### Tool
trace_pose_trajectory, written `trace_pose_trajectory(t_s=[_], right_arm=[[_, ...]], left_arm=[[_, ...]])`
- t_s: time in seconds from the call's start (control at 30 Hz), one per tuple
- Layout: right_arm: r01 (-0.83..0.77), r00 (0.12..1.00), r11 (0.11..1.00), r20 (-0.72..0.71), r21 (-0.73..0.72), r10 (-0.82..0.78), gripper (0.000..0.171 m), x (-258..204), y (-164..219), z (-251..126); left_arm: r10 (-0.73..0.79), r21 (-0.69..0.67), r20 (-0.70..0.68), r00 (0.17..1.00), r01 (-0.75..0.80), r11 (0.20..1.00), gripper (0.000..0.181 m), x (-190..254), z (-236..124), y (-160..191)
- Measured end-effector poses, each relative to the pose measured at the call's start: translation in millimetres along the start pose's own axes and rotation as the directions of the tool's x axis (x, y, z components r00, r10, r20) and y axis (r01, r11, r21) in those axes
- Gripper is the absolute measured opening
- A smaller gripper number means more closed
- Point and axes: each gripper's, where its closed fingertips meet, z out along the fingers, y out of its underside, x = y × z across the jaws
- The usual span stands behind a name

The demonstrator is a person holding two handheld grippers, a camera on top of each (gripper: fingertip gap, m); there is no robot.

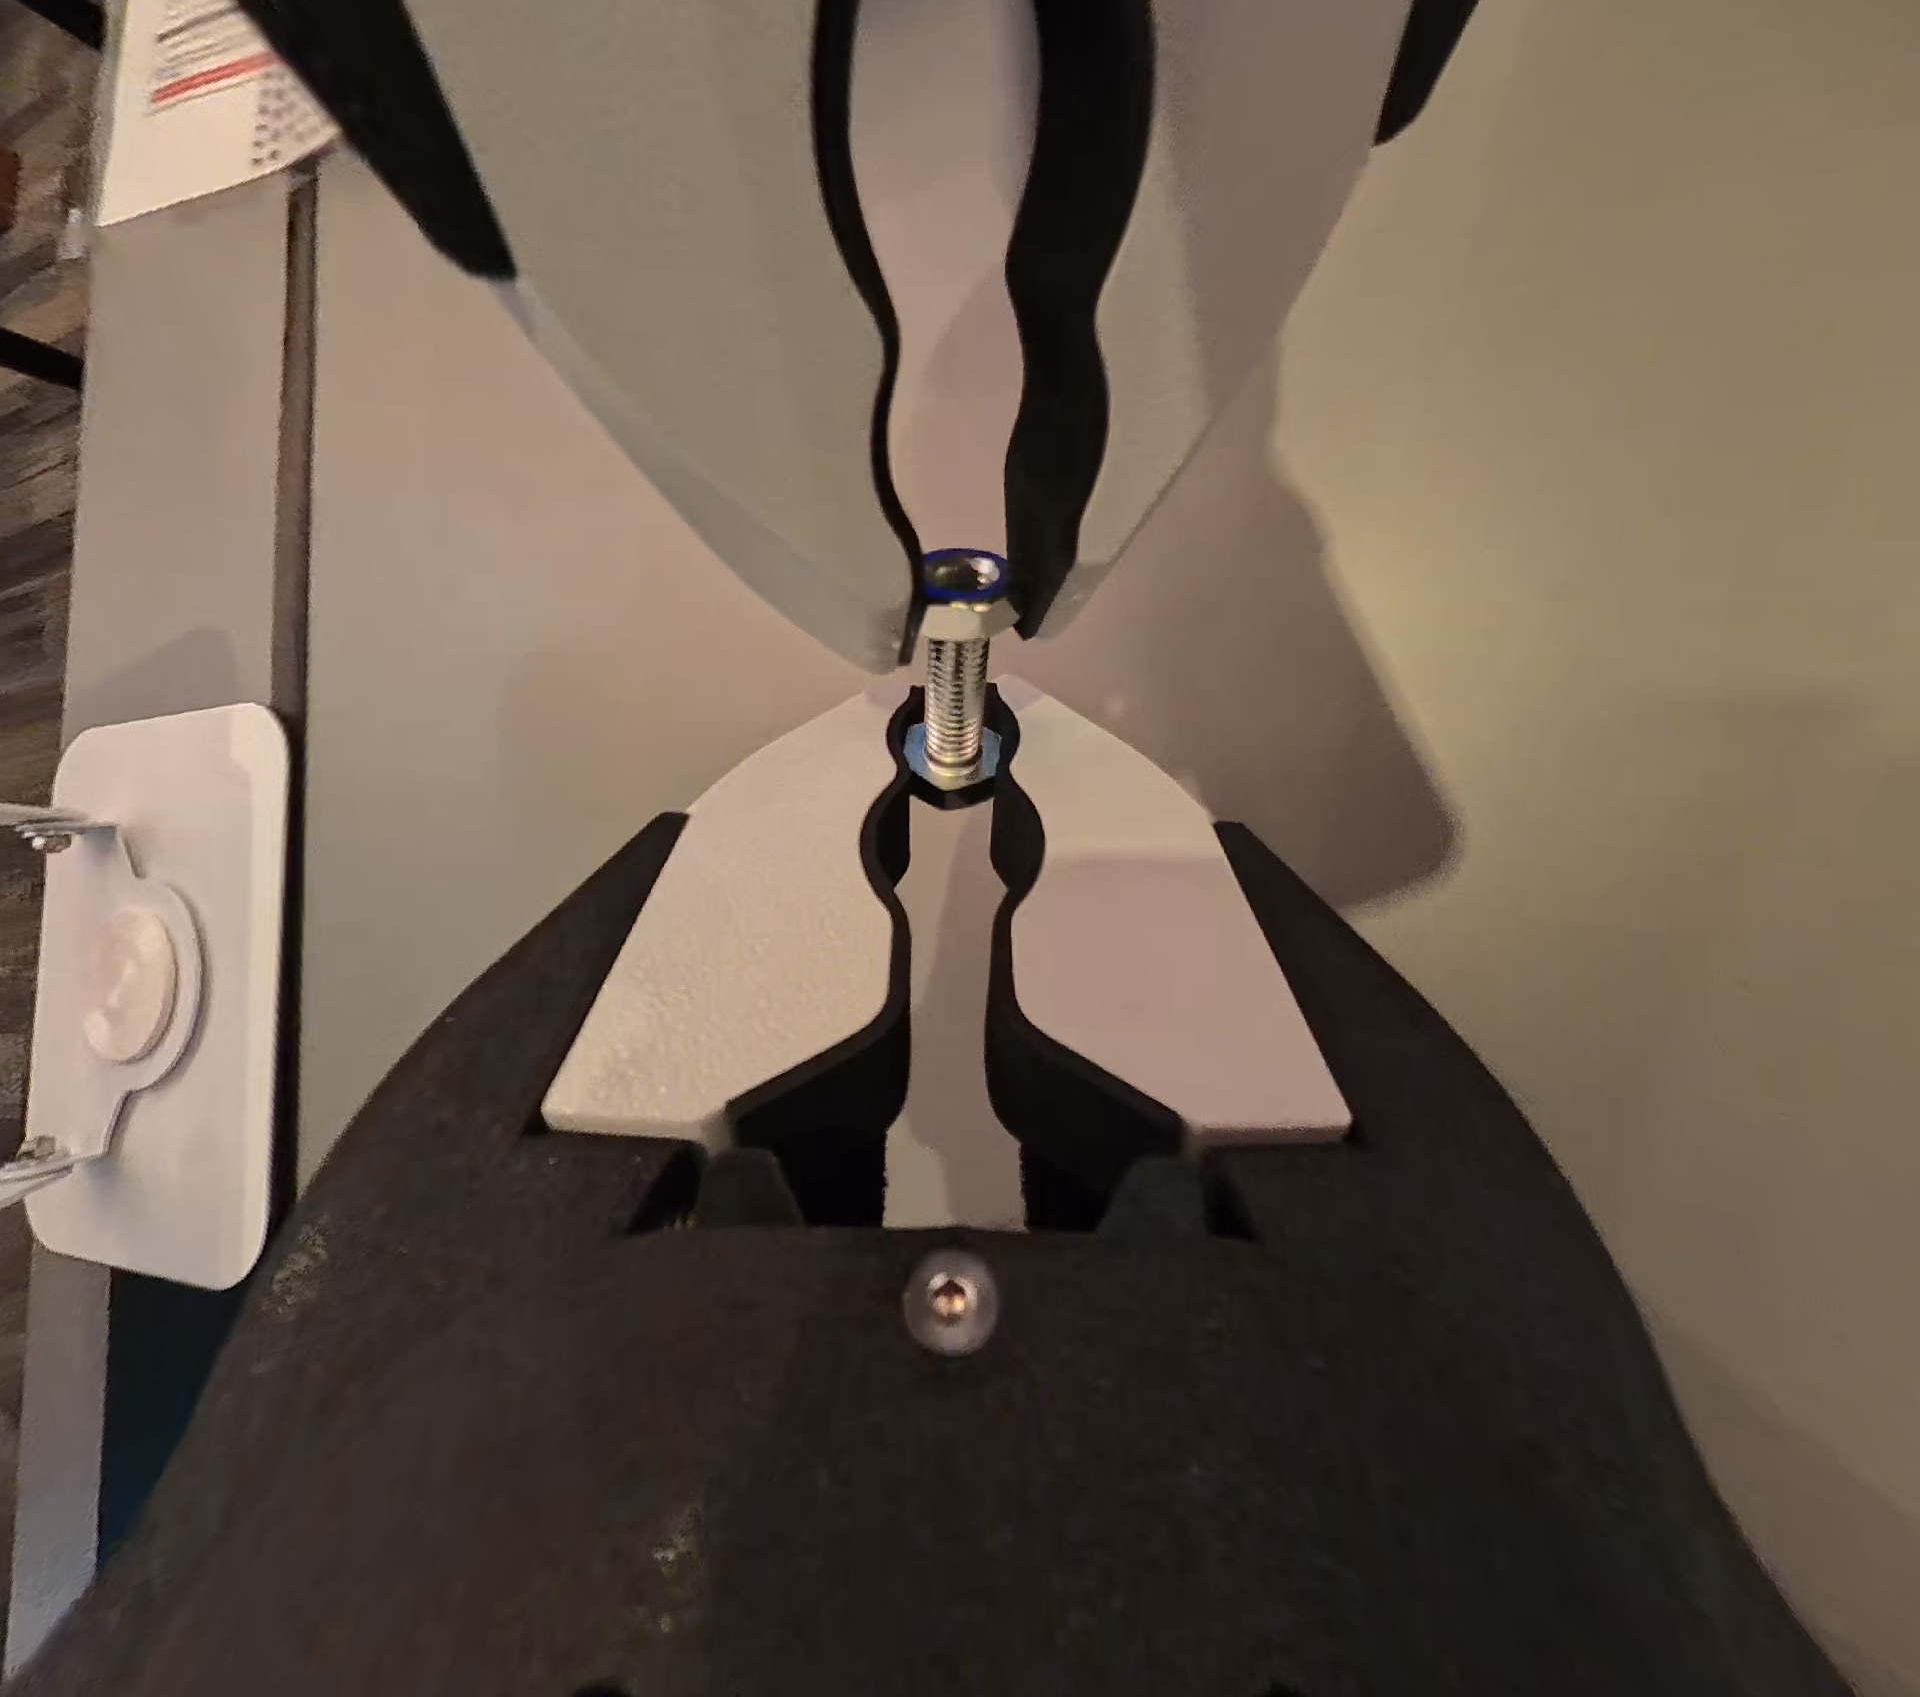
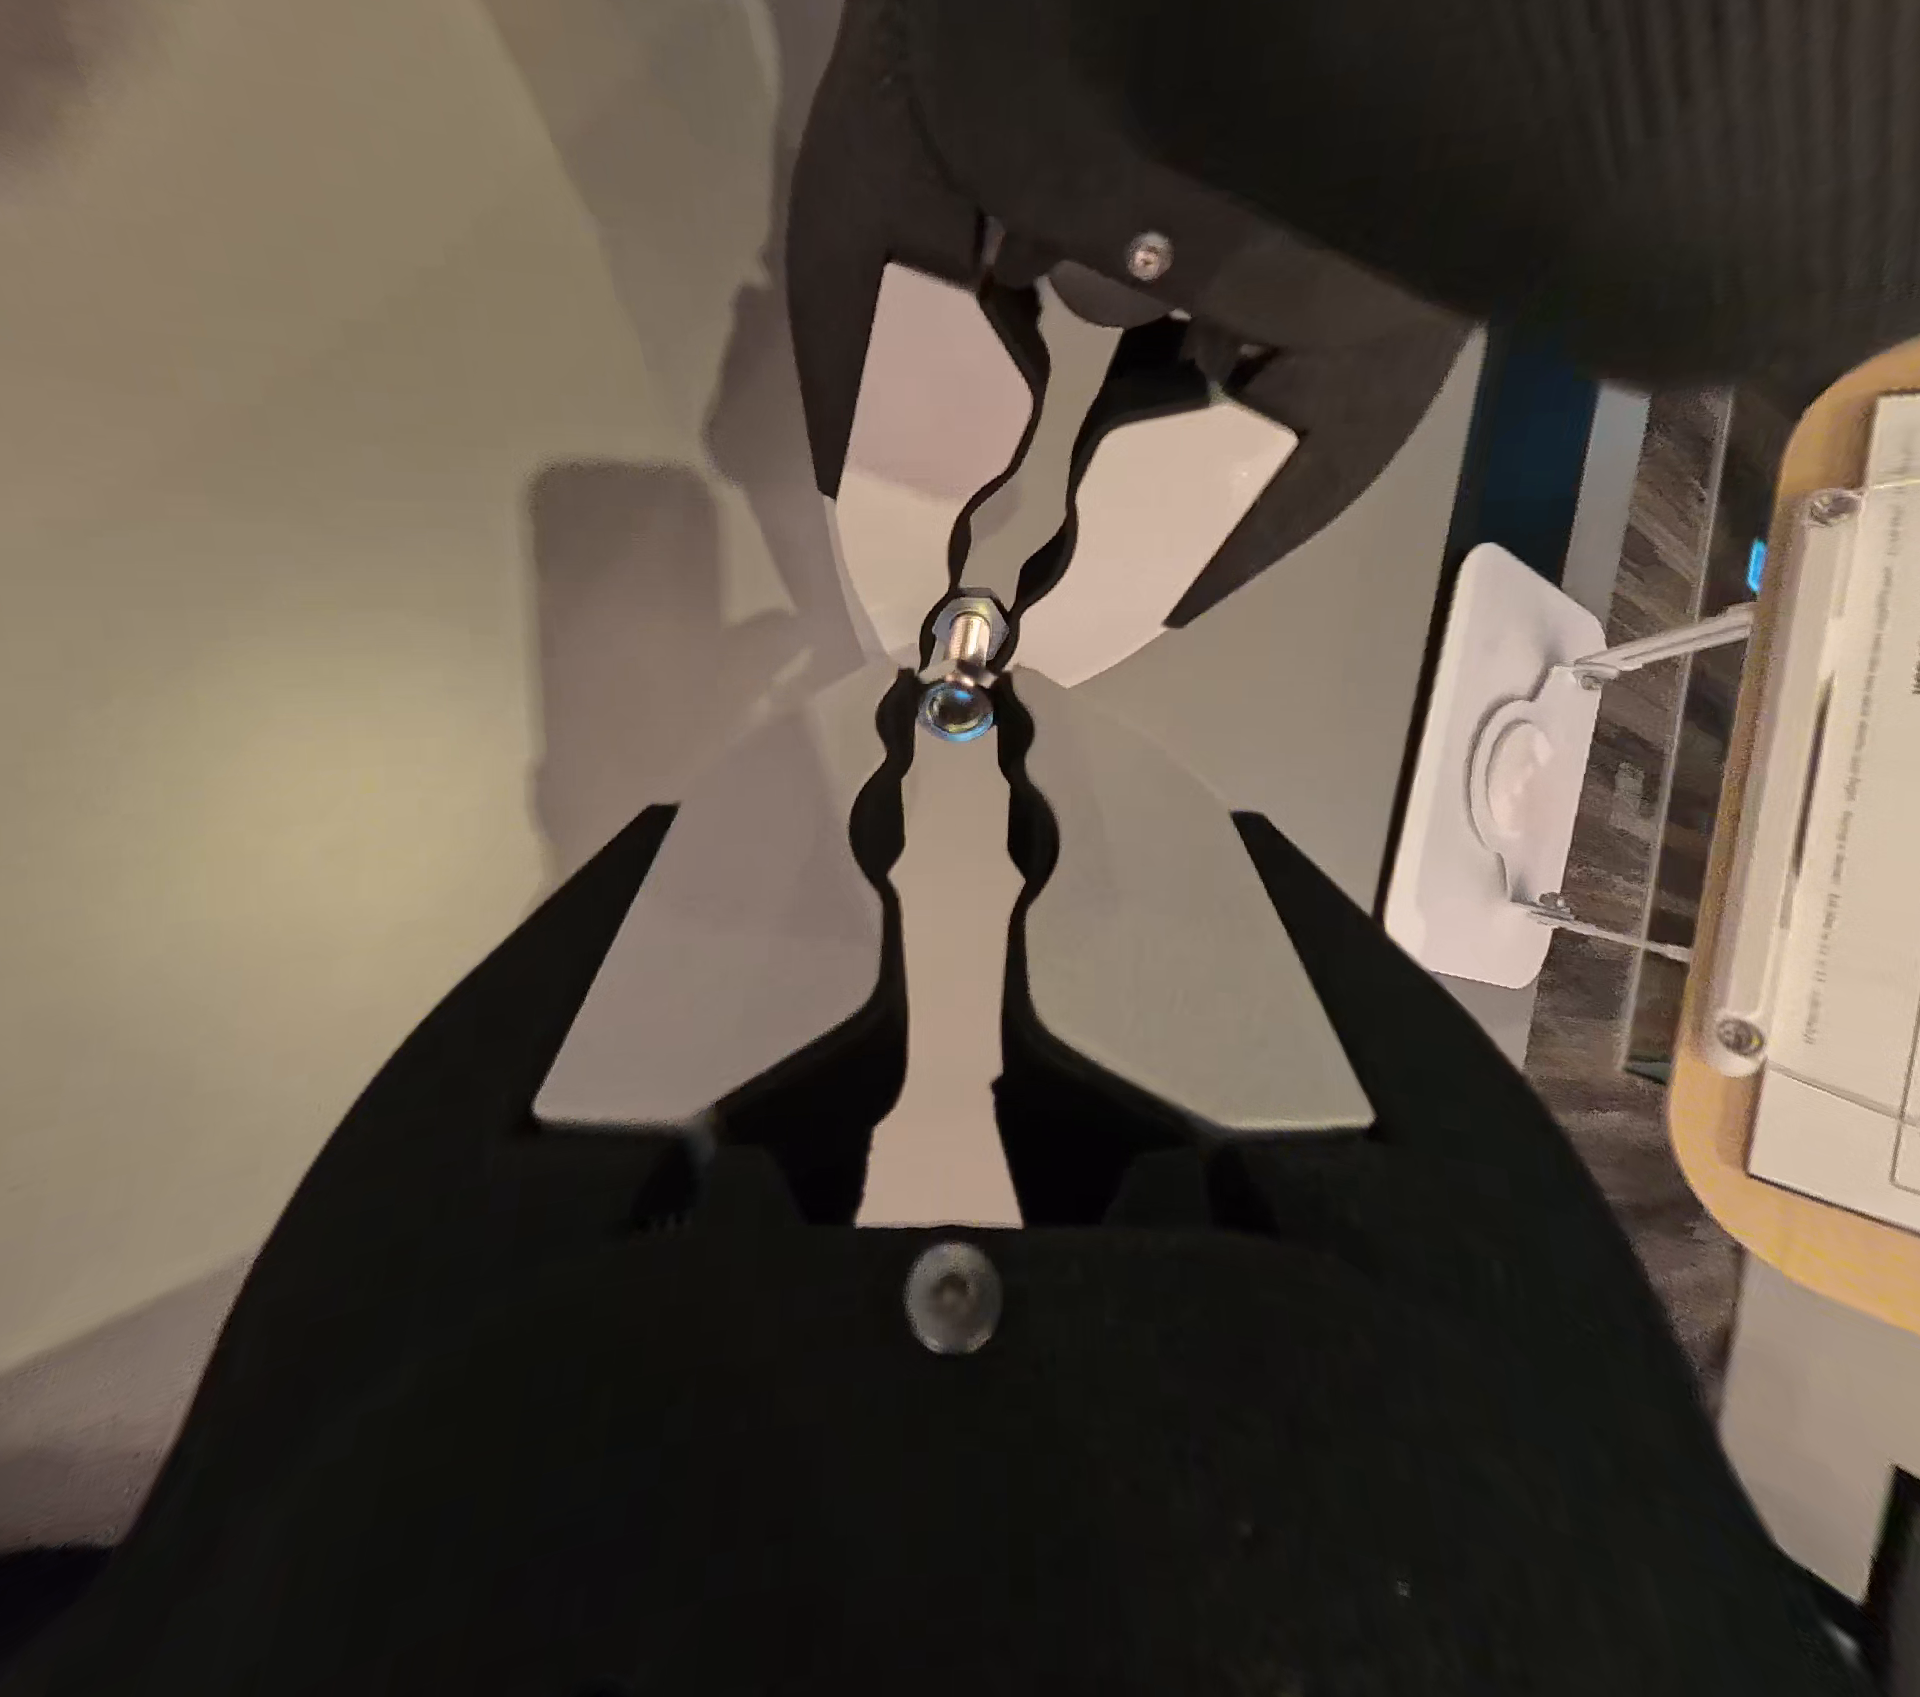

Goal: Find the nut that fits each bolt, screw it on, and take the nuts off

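Note:
A silver bolt (image 1: 951,697) is held in the air between my two grippers. My left gripper (image 1: 951,759) is shut on the bolt's hex head end (image 1: 954,771). My right gripper (image 1: 961,603) comes in from the top of the left wrist view and is shut on a blue-ringed nut (image 1: 964,585) sitting on the bolt's far end. In the right wrist view my right gripper (image 2: 951,717) grips the blue-ringed nut (image 2: 951,720). The left gripper (image 2: 971,621) faces it and holds the bolt (image 2: 968,634). Bare thread shows between nut and head.
A plain pale grey surface (image 1: 1558,504) lies behind both grippers. A white stick-on hook plate (image 1: 156,993) sits at its edge, also in the right wrist view (image 2: 1496,764). A wooden board with papers (image 2: 1818,816) is at the right. A black sleeve (image 2: 1455,37) holds the left gripper. Left tips to right tips: about 4 cm. From either gripper's tips it is about 40 cm to the white stick-on hook plate (image 1: 156,993). Seen from the right wrist view (image 2: 1504,762) as well.

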Motion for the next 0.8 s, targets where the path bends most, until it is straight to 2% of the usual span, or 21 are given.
trace_pose_trajectory(t_s=[0.13,0.27,0.53,0.8], right_arm=[[0.089,0.996,0.995,0.0,-0.047,-0.089,0.014,-6.2,3.8,4.3],[0.056,0.998,0.998,0.004,-0.036,-0.056,0.014,-5.0,3.3,3.6],[-0.276,0.961,0.958,0.017,0.075,0.275,0.014,17.9,-1.5,5.0],[-0.585,0.809,0.791,0.065,0.181,0.584,0.014,41.5,-2.2,9.1]], left_arm=[[0.022,-0.02,-0.022,1.0,-0.022,1.0,0.009,5.4,5.3,3.3],[0.013,-0.011,-0.022,1.0,-0.013,1.0,0.009,4.6,4.7,2.1],[-0.051,-0.008,0.093,0.994,0.052,0.999,0.009,-19.9,-3.5,6.0],[-0.124,-0.027,0.214,0.969,0.132,0.991,0.009,-43.4,-12.1,14.5]])
